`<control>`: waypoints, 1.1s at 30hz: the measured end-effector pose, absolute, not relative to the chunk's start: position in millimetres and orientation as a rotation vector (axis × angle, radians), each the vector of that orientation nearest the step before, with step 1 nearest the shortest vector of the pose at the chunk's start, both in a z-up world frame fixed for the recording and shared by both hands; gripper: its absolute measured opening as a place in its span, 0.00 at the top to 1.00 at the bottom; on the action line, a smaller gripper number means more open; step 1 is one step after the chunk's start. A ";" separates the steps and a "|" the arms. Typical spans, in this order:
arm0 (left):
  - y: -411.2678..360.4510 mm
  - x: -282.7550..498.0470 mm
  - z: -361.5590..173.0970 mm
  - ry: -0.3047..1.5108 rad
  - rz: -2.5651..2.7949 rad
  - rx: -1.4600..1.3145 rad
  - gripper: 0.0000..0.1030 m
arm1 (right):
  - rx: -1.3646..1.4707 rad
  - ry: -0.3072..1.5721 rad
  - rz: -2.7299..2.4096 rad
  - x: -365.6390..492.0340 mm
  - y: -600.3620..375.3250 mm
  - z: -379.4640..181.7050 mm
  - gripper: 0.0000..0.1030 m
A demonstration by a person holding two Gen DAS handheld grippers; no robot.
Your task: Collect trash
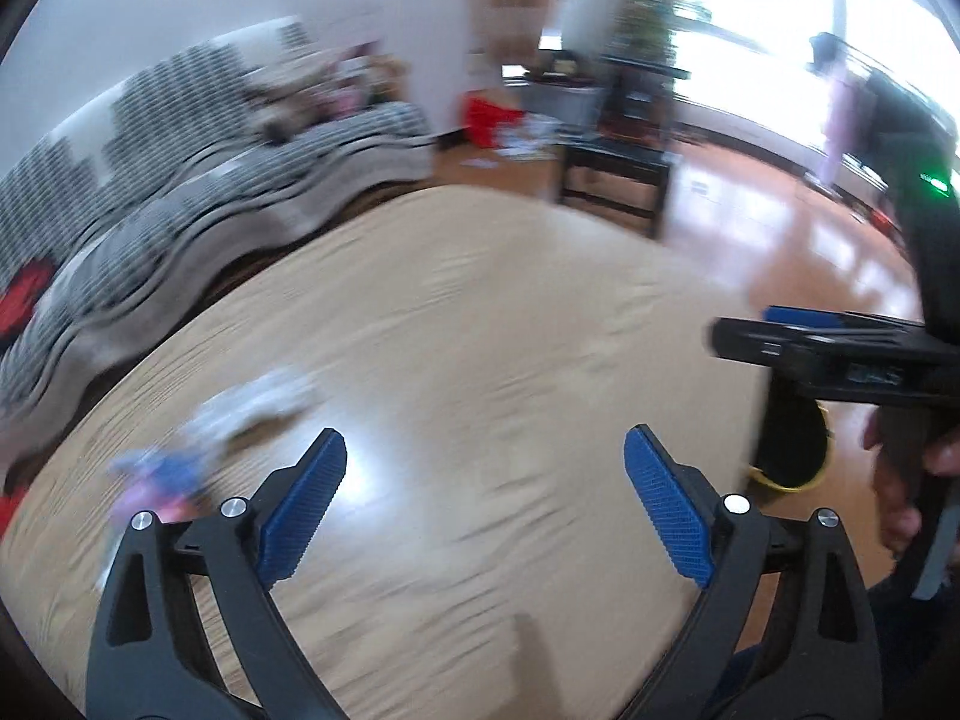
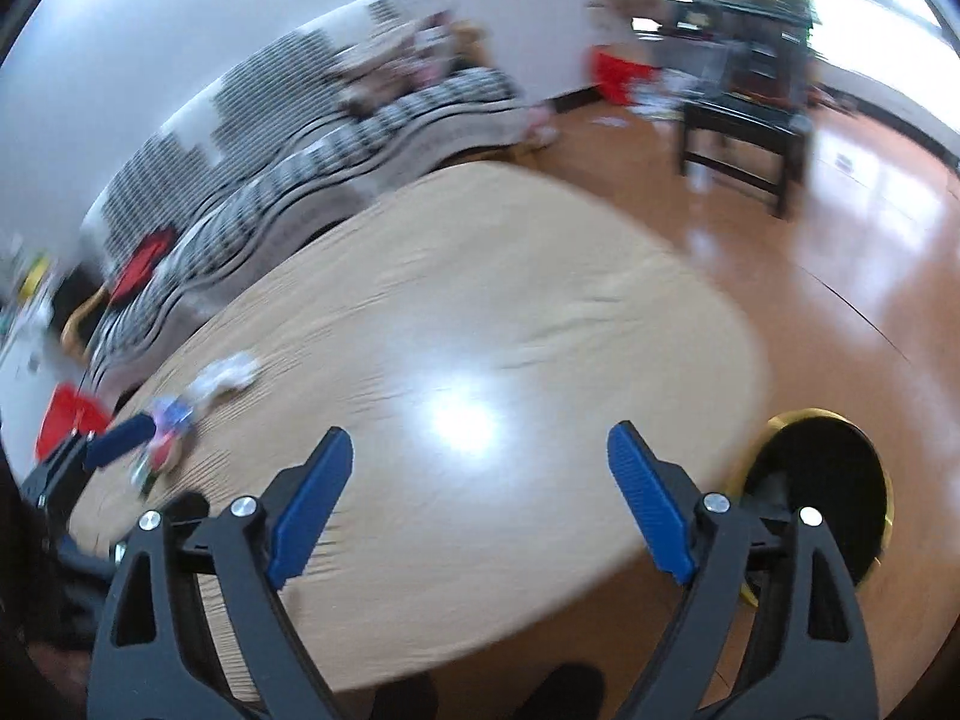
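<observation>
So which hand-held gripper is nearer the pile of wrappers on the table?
Left. The left hand-held gripper hangs open just right of the wrappers; its finger shows beside them in the right wrist view. The right hand-held gripper is open farther right, by the bin.

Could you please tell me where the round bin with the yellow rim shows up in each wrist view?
Left wrist view: the bin sits at the right, beyond the table's edge, below the right gripper.
Right wrist view: the bin sits lower right on the floor.
Shared landmark: the crumpled white paper.
</observation>
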State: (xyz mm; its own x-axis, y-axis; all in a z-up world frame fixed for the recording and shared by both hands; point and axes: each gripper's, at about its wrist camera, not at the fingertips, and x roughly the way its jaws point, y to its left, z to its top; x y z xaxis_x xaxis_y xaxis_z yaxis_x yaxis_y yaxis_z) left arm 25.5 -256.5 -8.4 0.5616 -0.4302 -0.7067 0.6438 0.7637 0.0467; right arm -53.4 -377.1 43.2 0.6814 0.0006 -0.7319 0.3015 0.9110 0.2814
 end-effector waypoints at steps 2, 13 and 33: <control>-206.5 38.1 -6.3 0.749 -0.561 0.271 0.11 | 0.346 0.819 -0.106 -33.5 -339.3 49.6 0.18; -6.1 77.7 -32.0 0.802 -0.273 0.188 0.11 | 0.108 0.883 0.141 22.7 -169.2 51.4 0.18; -30.8 164.8 -98.3 0.904 -0.389 0.390 0.12 | -0.010 1.026 0.202 85.8 -110.2 -0.4 0.18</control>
State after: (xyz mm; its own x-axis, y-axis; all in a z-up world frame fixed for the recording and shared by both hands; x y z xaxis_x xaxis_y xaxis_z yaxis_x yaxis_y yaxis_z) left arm 164.8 -30.8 -98.3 0.5594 -0.1600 -0.8133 0.4809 0.8618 0.1612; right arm 85.8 -110.2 -0.4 0.5013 0.1627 -0.8499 -0.1722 0.9813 0.0863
